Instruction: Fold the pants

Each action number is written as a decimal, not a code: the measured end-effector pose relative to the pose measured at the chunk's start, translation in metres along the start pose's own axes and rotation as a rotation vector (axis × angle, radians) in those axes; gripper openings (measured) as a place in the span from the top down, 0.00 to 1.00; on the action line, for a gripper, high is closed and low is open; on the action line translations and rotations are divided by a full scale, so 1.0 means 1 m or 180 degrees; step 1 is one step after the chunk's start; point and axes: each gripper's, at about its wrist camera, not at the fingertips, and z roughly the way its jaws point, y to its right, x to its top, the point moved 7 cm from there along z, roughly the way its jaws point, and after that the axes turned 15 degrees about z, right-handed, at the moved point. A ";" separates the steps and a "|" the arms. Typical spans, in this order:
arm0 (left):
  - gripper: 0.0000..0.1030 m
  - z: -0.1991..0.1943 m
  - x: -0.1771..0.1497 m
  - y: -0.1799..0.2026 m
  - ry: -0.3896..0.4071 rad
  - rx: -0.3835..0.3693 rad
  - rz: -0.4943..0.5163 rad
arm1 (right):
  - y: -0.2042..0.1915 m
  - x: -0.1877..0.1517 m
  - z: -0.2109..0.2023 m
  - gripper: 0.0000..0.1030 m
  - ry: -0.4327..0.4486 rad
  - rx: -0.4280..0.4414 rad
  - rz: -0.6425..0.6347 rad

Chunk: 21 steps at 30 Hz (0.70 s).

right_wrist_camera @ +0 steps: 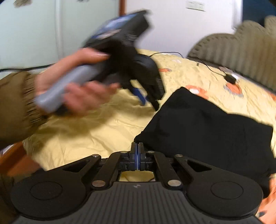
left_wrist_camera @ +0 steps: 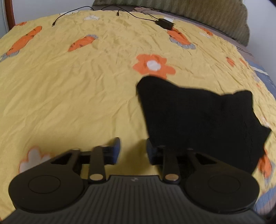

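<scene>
The pants (left_wrist_camera: 198, 120) lie on the bedspread (left_wrist_camera: 77, 86), right of the left tongs (left_wrist_camera: 132, 149).

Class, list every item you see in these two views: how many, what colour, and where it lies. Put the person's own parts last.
pants: one, black, folded, on the sheet's right part.
sheet: one, yellow with orange carrots and flowers, covering the bed.
charger: one, black, at the sheet's far edge.
cables: black, thin, count unclear, at the far edge by the charger.
cushion: one, olive ribbed, behind the bed.
wall plate: one, white, on the wall.
left hand: one, in a brown sleeve, holding the left hand-held gripper.
left hand-held gripper: open, over bare sheet beside the pants.
right hand-held gripper: shut, at the pants' near corner.
</scene>
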 end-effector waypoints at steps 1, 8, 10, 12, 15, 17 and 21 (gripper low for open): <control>0.69 -0.005 -0.007 0.000 0.0016 -0.0044 0.0034 | 0.002 -0.004 0.005 0.99 -0.0024 -0.0063 0.0072; 0.12 -0.046 -0.044 0.023 0.0502 -0.0172 0.0909 | 0.053 -0.001 -0.001 0.93 0.0078 0.0489 0.1453; 0.11 -0.057 -0.048 0.036 0.0663 -0.0202 0.1237 | 0.066 -0.002 -0.003 0.93 0.0049 0.0722 0.1841; 0.11 -0.064 -0.051 0.051 0.0765 -0.0187 0.1586 | 0.075 -0.004 -0.007 0.93 0.0024 0.0864 0.2145; 0.14 -0.060 -0.053 0.068 0.0787 -0.0053 0.1997 | 0.082 -0.009 -0.005 0.93 0.0010 0.0950 0.2474; 0.17 -0.054 -0.055 0.073 0.0768 -0.0055 0.2143 | 0.087 -0.010 -0.006 0.90 0.0006 0.0967 0.2629; 0.29 -0.056 -0.061 0.081 0.0786 -0.0264 0.2316 | 0.101 -0.017 -0.005 0.65 -0.0008 0.1014 0.2973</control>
